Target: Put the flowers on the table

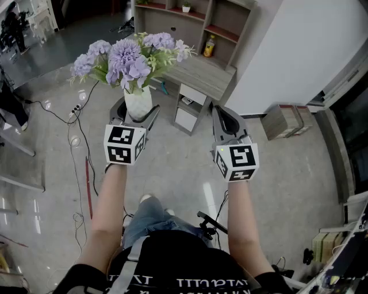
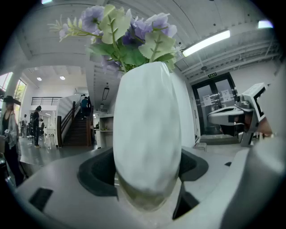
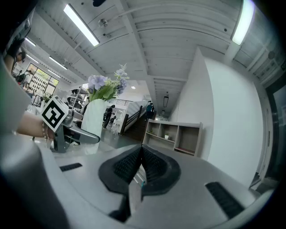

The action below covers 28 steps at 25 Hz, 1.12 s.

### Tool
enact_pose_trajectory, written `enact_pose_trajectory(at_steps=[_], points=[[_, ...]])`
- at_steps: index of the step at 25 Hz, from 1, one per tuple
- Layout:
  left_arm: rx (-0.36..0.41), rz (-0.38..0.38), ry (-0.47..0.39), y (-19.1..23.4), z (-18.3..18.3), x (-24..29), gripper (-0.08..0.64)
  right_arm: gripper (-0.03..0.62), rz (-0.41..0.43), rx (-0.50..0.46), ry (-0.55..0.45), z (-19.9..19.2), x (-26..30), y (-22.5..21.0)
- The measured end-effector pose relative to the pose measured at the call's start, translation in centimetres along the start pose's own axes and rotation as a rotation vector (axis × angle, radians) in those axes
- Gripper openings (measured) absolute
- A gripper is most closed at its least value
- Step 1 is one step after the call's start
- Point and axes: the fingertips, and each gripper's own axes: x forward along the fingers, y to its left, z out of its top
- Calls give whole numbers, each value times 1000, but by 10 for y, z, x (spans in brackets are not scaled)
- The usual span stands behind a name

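A white vase of purple flowers hangs upright above the floor, and my left gripper is shut on its lower body. In the left gripper view the vase fills the space between the dark pads, with the flowers above. My right gripper is held level to the right of the vase, apart from it, jaws together and holding nothing. The right gripper view shows its ribbed pads meeting, with the vase off to the left. A wooden table stands just beyond the vase.
A small white drawer unit sits under the table, with a wooden shelf unit and a yellow bottle behind it. Cables trail over the floor at left. A cardboard box stands by the white wall at right.
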Motion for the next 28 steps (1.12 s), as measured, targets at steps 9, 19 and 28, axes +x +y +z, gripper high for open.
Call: enact_pose_trajectory(at_steps=[9,19,28], points=[[10,8,-27,2,2,7,382,14,-11,25,-2,-14,8,-3],[20,4,-22,4,2,6,382,14,-23,46,-7,-22,6,-1],[10,29,-31,-13,3,-9,382,15,6,13,3,-24,-19,4]])
